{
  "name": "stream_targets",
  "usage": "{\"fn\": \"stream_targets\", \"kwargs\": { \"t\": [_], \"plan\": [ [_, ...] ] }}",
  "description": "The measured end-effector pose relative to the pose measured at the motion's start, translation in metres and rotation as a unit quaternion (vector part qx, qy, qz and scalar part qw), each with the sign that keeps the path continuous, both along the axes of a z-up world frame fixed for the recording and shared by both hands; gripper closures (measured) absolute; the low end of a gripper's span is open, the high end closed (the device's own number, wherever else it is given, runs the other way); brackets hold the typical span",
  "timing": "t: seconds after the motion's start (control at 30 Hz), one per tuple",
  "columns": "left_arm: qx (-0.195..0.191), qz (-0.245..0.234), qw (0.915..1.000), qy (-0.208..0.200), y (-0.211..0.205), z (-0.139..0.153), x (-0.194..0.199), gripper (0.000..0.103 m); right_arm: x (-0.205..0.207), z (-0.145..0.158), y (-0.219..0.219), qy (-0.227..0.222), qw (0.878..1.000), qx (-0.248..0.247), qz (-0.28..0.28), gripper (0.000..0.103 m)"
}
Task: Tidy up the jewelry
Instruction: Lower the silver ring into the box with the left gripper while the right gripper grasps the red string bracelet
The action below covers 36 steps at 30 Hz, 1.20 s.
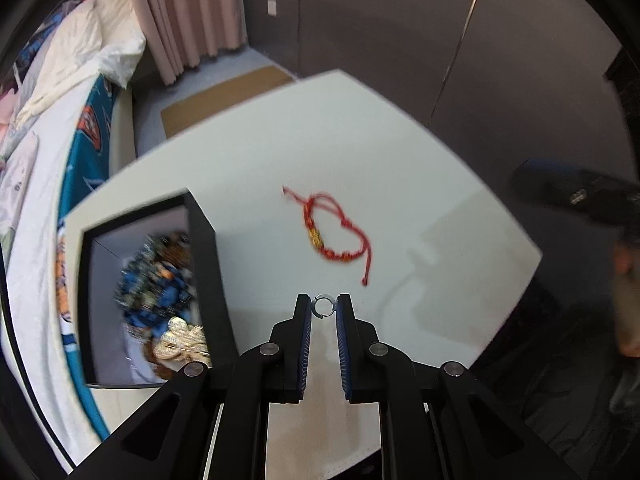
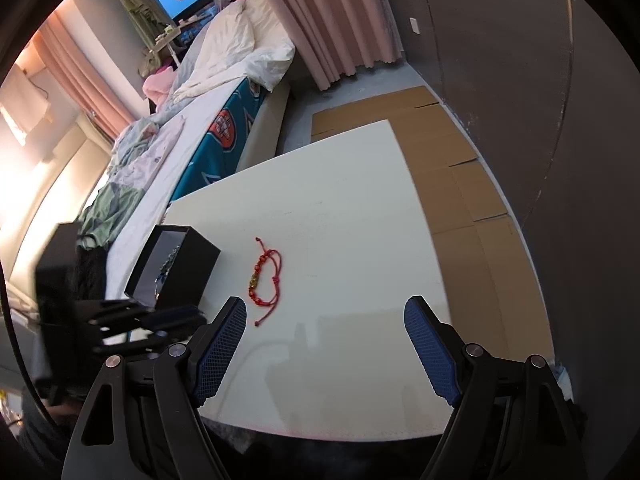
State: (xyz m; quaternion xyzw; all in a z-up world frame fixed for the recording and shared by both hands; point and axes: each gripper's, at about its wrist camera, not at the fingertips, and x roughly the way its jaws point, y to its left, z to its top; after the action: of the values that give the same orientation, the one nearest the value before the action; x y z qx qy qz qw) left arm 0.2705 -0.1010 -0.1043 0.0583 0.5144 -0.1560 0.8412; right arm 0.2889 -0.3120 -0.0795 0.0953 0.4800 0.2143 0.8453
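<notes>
a: how far along do you think they are?

b: most of the way, i'd guess. the black box (image 1: pixel 204 236) on the white table (image 1: pixel 400 160) already holds a heap of pieces, blue beaded things and something gold (image 1: pixel 182 344), though it's blurred and i can't tell them apart.

a: and what's left out?

b: two things that i can see. the red cord bracelet (image 1: pixel 334 236) lies flat on the table to the right of the box, apart from it, nothing touching it. and the left gripper (image 1: pixel 323 306) has its jaws pinched together on a small silver ring (image 1: pixel 323 306), held above the table just right of the box's near corner.

a: so the ring goes in next?

b: seems likely, the box is right beside it. then the bracelet.

a: the other hand?

b: the right gripper (image 2: pixel 325 316) hangs over the near edge of the table, jaws wide apart and holding nothing. the bracelet sits between it and the box, so it's well placed to take that one.
</notes>
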Motion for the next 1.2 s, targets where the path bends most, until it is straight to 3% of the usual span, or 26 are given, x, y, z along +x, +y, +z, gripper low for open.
{"fn": "stream_targets", "kwargs": {
  "t": [0.3, 0.37, 0.53, 0.8, 0.97, 1.2],
  "plan": [
    [-0.015, 0.016, 0.9988, -0.044, 0.029, 0.037, -0.007, 0.09, 0.001, -0.004, 0.032, -0.006, 0.999, -0.025, 0.024, 0.024],
    [-0.02, 0.023, 0.9983, -0.05, 0.04, 0.042, -0.009, 0.09, 0.003, -0.006, 0.038, -0.004, 0.999, -0.03, 0.031, 0.034],
    [-0.028, 0.04, 0.9967, -0.065, 0.062, 0.053, -0.009, 0.09, 0.004, -0.016, 0.057, 0.006, 0.998, -0.047, 0.05, 0.045],
    [-0.027, 0.073, 0.9947, -0.067, 0.095, 0.049, -0.001, 0.09, 0.011, -0.035, 0.088, 0.021, 0.994, -0.069, 0.078, 0.056],
    [-0.029, 0.087, 0.9943, -0.053, 0.113, 0.04, 0.006, 0.09, 0.015, -0.042, 0.109, 0.022, 0.991, -0.088, 0.095, 0.057],
    [-0.074, 0.104, 0.9912, -0.036, 0.122, 0.034, 0.019, 0.086, 0.021, -0.053, 0.131, 0.025, 0.985, -0.132, 0.107, 0.058]
  ]
}}
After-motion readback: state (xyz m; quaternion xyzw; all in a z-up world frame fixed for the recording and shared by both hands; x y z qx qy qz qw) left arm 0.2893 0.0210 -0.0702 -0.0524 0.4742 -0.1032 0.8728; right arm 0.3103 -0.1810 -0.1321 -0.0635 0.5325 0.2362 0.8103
